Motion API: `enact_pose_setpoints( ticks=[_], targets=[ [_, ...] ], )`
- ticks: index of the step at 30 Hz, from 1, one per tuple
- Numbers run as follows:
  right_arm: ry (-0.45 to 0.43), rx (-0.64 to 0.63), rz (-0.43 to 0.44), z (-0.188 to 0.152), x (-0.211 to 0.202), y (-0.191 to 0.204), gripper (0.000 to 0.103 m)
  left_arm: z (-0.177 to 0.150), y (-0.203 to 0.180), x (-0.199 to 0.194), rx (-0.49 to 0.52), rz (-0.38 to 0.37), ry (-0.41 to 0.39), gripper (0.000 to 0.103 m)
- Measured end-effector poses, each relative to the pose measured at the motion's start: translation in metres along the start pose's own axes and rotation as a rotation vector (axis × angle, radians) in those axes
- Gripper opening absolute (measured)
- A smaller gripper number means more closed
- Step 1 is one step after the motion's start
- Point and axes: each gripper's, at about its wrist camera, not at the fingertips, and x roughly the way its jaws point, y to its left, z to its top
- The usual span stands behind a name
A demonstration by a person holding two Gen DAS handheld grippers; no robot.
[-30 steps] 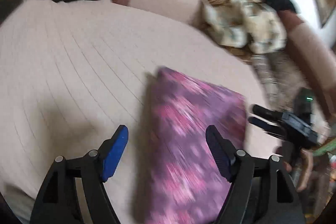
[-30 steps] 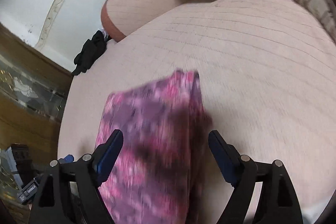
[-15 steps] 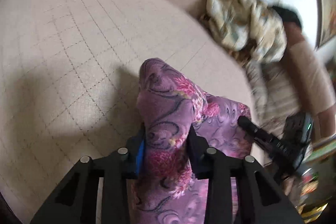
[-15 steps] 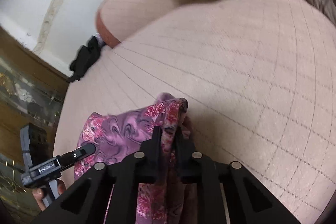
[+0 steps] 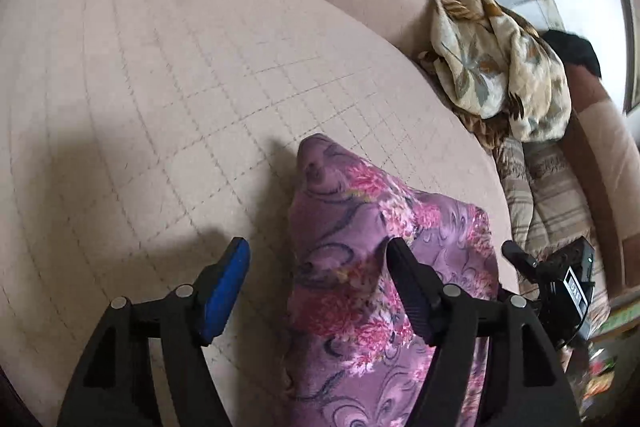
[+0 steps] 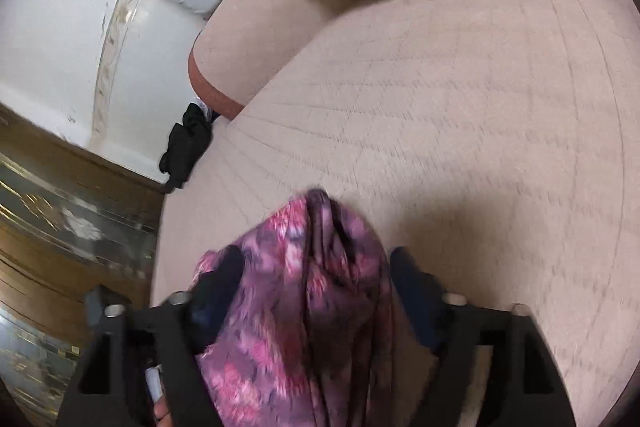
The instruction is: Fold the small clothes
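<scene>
Nearest, the left tool (image 5: 316, 267) is seen with its jaws opening around a raised corner of the purple floral garment (image 5: 372, 255), the pads clear of it. The right tool (image 6: 316, 271) is likewise opening astride a bunched fold. The garment lies on the quilted bed (image 5: 180, 87). Both tools are best withdrawn straight back so the fold is not dragged. Beyond, a cream floral cloth (image 5: 492, 55) is heaped.

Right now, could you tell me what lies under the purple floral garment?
The purple floral garment lies on the quilted pink bed cover, which shows all around it. Whether anything else sits beneath the cloth is hidden by its folds.
</scene>
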Motion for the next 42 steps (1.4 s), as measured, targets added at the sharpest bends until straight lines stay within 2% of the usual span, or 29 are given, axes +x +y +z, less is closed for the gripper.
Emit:
enact_pose_setpoints(
  ticks=[3,4,7,13,17,19,21,23,26,29,30,31,32,34,38,42],
  targets=[
    [0.090,0.024,0.026,-0.001,0.018,-0.007,0.080,0.001,-0.001,0.014,0.021,-0.018,0.053,0.070],
    [0.089,0.011,-0.011,-0.001,0.020,-0.009,0.073,0.000,-0.002,0.021,0.015,-0.015,0.069,0.070],
    [0.072,-0.008,-0.035,-0.002,0.020,-0.009,0.065,-0.001,-0.002,0.024,0.011,-0.025,0.072,0.070],
    [0.045,0.001,-0.063,-0.016,0.011,-0.006,0.068,-0.005,0.012,0.018,-0.023,-0.084,0.088,0.065],
    [0.069,0.001,-0.099,-0.021,0.012,0.004,0.068,0.001,0.005,0.009,-0.012,-0.026,0.154,0.064],
    [0.081,-0.020,-0.133,-0.018,0.016,0.006,0.068,0.007,0.000,0.002,0.021,0.009,0.148,0.064],
    [0.074,-0.009,-0.114,-0.016,0.020,0.003,0.068,0.013,0.000,0.005,0.041,0.019,0.161,0.064],
    [0.071,0.006,-0.088,-0.012,0.023,-0.001,0.068,0.015,0.004,0.012,0.022,-0.019,0.173,0.064],
    [0.085,-0.023,-0.083,-0.007,0.026,-0.001,0.066,0.010,0.010,0.018,-0.009,-0.090,0.149,0.064],
    [0.113,-0.072,-0.120,-0.005,0.034,0.002,0.057,0.003,0.009,0.028,0.003,-0.102,0.148,0.064],
    [0.126,-0.087,-0.132,-0.004,0.037,0.003,0.051,0.005,0.004,0.028,0.026,-0.096,0.150,0.057],
    [0.133,-0.098,-0.137,-0.003,0.038,0.004,0.043,0.007,0.000,0.029,0.036,-0.106,0.156,0.045],
    [0.142,-0.112,-0.144,-0.003,0.040,0.007,0.039,0.008,-0.004,0.027,0.037,-0.096,0.154,0.044],
    [0.146,-0.140,-0.147,-0.002,0.041,0.012,0.028,0.009,-0.007,0.023,0.033,-0.100,0.146,0.035],
    [0.128,-0.205,-0.151,0.000,0.038,0.034,0.025,0.016,-0.010,-0.001,0.018,-0.146,0.120,0.032],
    [0.129,-0.239,-0.102,0.024,0.046,0.075,0.024,0.059,-0.006,-0.030,0.017,-0.153,0.134,0.031]
  ],
)
